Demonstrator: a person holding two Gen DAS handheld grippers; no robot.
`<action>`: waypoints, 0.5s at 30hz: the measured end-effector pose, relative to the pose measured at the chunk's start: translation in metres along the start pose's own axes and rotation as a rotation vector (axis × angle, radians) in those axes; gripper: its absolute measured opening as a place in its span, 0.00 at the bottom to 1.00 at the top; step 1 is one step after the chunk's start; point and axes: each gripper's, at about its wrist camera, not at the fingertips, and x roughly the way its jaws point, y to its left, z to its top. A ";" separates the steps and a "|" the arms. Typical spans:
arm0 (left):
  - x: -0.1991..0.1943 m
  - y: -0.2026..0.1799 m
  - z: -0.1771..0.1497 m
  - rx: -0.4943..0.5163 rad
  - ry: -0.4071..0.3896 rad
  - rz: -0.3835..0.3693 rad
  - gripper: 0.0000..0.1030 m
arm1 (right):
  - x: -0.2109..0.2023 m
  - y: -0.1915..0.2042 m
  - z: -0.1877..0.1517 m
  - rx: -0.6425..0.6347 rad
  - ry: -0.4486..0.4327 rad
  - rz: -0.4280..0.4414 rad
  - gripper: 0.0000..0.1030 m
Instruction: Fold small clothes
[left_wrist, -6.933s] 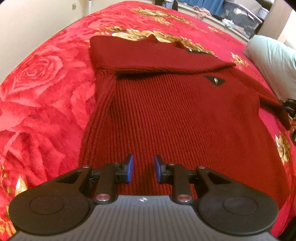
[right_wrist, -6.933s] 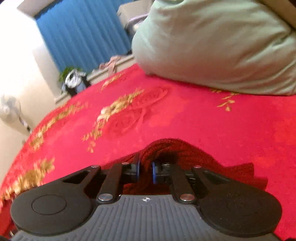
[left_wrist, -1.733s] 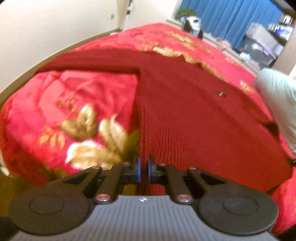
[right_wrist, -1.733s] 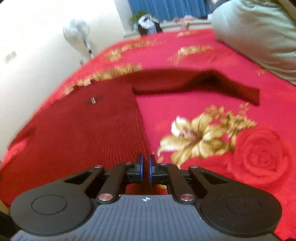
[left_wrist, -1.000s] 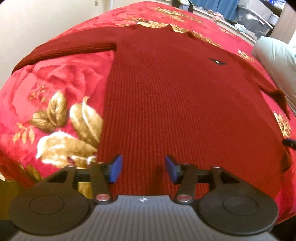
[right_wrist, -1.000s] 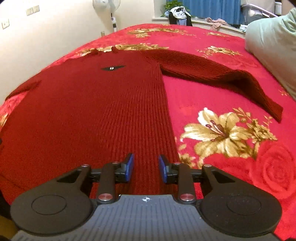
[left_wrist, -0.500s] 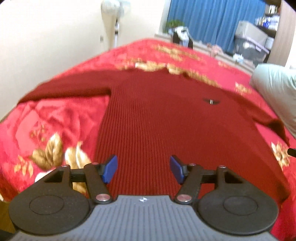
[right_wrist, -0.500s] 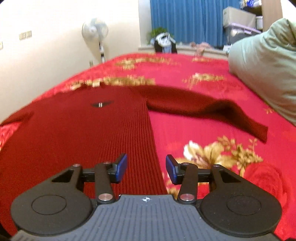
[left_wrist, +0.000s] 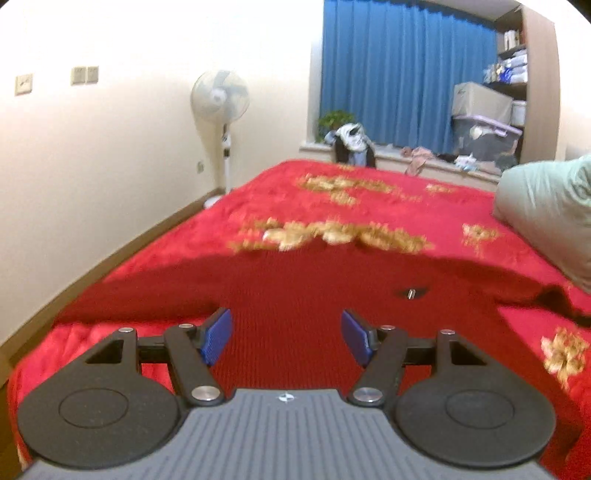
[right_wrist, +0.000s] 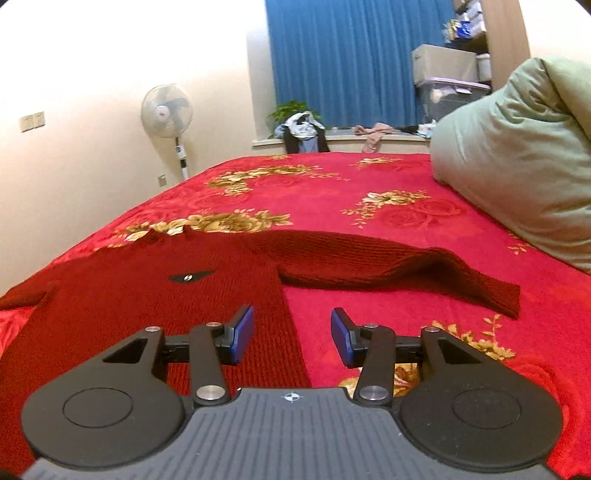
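**Bedroom, sweater spread flat, both tools empty above the hem**

A bed (right_wrist: 388, 206) under a red floral cover fills the room, blue curtain (left_wrist: 402, 70) behind, pale green pillow (right_wrist: 517, 155) at the right. The dark red sweater (right_wrist: 155, 295) lies face up and unfolded on the cover, its right sleeve (right_wrist: 406, 269) stretched out sideways.

The left tool (left_wrist: 286, 338) hangs over the sweater's lower body, jaws wide apart, holding nothing. The right tool (right_wrist: 291, 336) sits over the sweater's right side seam, jaws parted and also empty. Both point slightly downward across the bed.

Likely risks: the knit is thick and may bunch, so a shallow pinch could catch one layer only; red on red makes edges easy to misjudge
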 end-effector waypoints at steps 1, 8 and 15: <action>0.004 -0.001 0.010 0.001 -0.012 0.001 0.70 | 0.001 0.000 0.001 0.008 0.006 -0.008 0.47; 0.053 -0.013 0.054 0.061 -0.038 0.012 0.79 | 0.016 0.002 0.003 0.041 0.044 -0.033 0.47; 0.114 -0.022 0.033 0.066 0.017 0.008 0.80 | 0.027 0.015 0.000 0.014 0.062 -0.046 0.47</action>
